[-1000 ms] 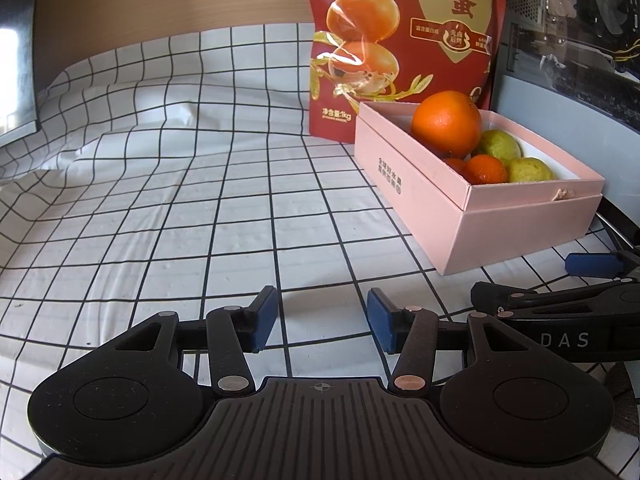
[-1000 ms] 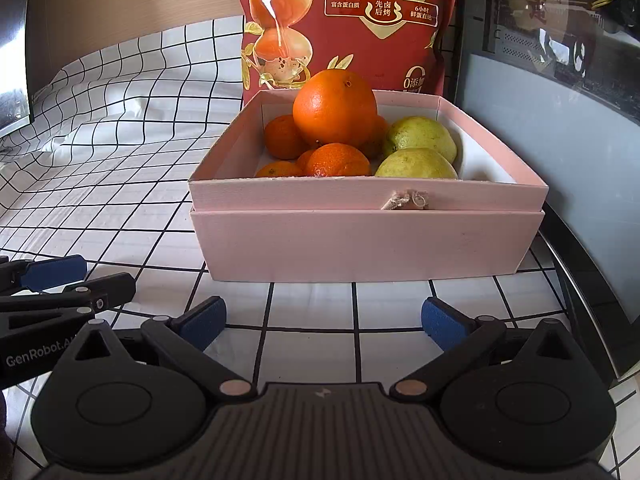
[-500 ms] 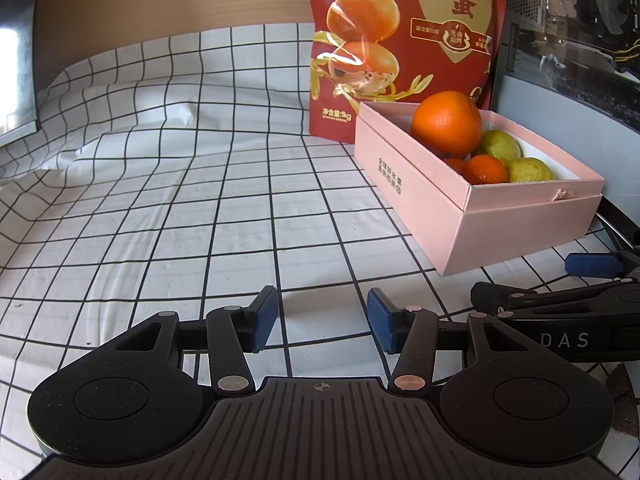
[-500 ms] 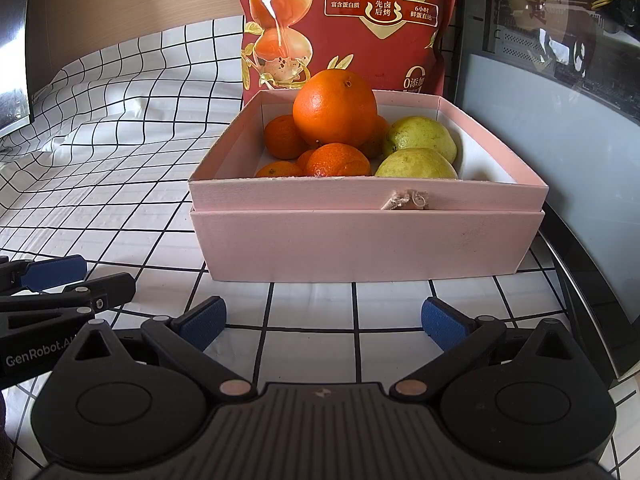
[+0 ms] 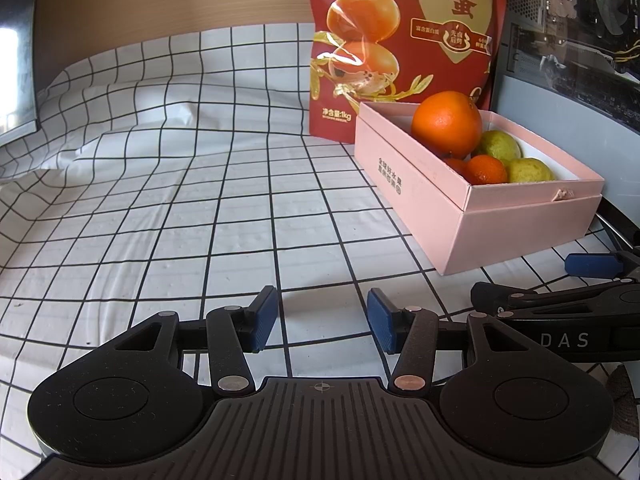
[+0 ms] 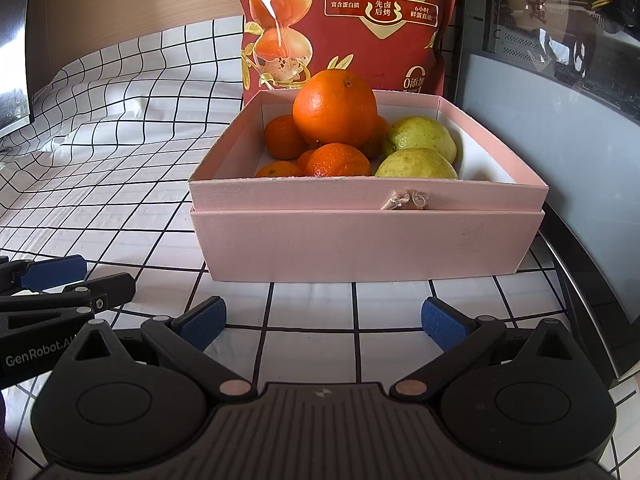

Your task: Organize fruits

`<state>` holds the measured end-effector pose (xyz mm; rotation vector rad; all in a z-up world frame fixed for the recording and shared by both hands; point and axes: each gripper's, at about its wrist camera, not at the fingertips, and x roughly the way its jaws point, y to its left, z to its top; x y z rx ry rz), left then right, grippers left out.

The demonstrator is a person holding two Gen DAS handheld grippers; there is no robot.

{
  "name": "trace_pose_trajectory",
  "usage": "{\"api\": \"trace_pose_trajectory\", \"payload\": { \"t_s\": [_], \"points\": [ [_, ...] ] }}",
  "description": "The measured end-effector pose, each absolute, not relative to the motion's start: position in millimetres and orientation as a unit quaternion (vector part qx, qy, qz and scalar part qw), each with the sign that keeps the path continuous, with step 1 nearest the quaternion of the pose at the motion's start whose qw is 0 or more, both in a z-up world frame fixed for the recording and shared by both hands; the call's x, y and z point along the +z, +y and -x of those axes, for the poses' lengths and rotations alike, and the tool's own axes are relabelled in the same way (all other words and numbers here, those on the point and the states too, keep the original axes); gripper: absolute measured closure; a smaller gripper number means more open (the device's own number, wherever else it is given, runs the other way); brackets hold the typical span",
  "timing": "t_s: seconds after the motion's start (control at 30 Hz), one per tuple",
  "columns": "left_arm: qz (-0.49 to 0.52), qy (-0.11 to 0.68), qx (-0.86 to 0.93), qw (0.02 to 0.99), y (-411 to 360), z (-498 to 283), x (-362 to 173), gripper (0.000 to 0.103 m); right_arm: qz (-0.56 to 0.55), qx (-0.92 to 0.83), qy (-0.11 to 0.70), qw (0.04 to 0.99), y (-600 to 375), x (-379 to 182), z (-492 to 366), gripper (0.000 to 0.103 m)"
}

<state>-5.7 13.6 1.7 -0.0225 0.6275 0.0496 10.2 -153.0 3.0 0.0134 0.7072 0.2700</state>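
A pink box (image 6: 366,236) stands on the checked cloth, holding a large orange (image 6: 335,109), several small tangerines (image 6: 339,160) and two green-yellow guavas (image 6: 416,164). The box also shows in the left wrist view (image 5: 436,200) at the right, with the orange (image 5: 447,124) on top. My right gripper (image 6: 322,322) is open and empty, low over the cloth just in front of the box. My left gripper (image 5: 322,320) is open and empty, left of the box over bare cloth. Each gripper shows at the edge of the other's view.
A red snack bag (image 6: 344,20) stands upright behind the box. A dark glass-sided computer case (image 6: 560,100) flanks the box on the right. A dark monitor edge (image 5: 16,52) is at far left. The white checked cloth (image 5: 180,200) spreads leftward.
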Motion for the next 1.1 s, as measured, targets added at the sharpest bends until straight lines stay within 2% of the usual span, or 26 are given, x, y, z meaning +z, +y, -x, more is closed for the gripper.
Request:
{"api": "trace_pose_trajectory", "payload": {
  "t_s": [1.1],
  "points": [
    [0.007, 0.309, 0.022, 0.951, 12.9, 5.3, 1.7, 0.049, -0.006, 0.132, 0.345, 0.929, -152.8, 3.0, -10.1, 0.0]
  ]
}}
